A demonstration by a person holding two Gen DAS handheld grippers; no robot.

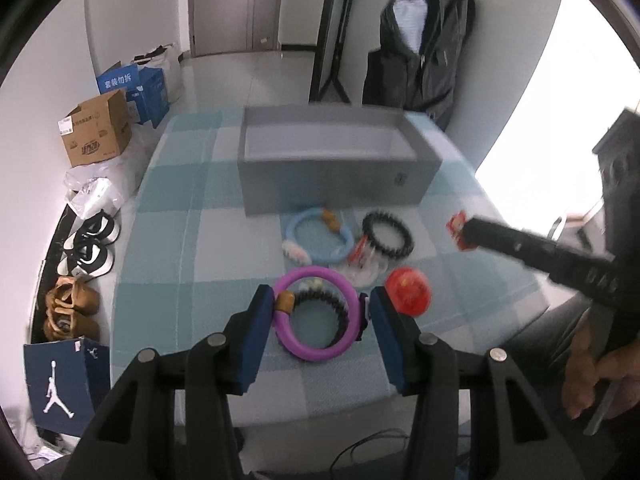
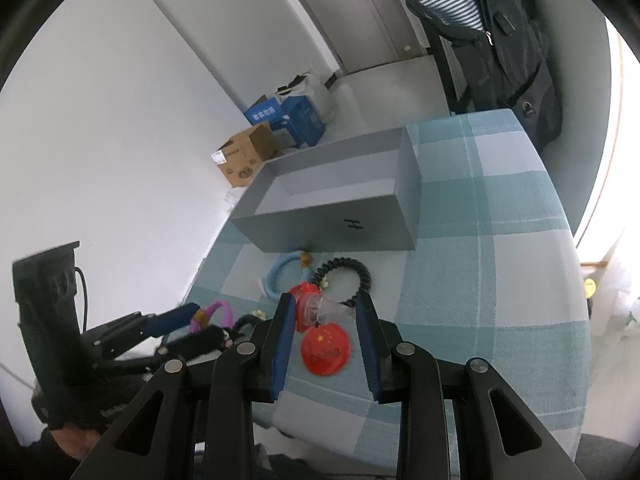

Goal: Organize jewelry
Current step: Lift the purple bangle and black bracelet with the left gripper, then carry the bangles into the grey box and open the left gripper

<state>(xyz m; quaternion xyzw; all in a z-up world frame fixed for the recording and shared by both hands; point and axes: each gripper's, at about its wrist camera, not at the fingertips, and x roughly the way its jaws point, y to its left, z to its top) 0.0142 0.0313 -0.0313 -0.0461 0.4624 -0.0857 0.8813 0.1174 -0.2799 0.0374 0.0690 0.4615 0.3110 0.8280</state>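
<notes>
Nearest the left wrist camera, the left gripper (image 1: 316,312) has its blue pads clamped on the sides of a smooth purple ring (image 1: 316,312), with a dark beaded bracelet (image 1: 324,312) lying inside the hoop, likely to carry both to the gray box (image 1: 336,184) at the far side of the checked cloth (image 1: 180,240). The right gripper (image 2: 326,320) hangs with its jaws apart over a glossy red ball (image 2: 326,350) and a clear plastic piece (image 2: 332,308), touching neither. A pale blue ring (image 1: 320,234) and a black beaded bracelet (image 1: 388,234) lie loose just before the box.
</notes>
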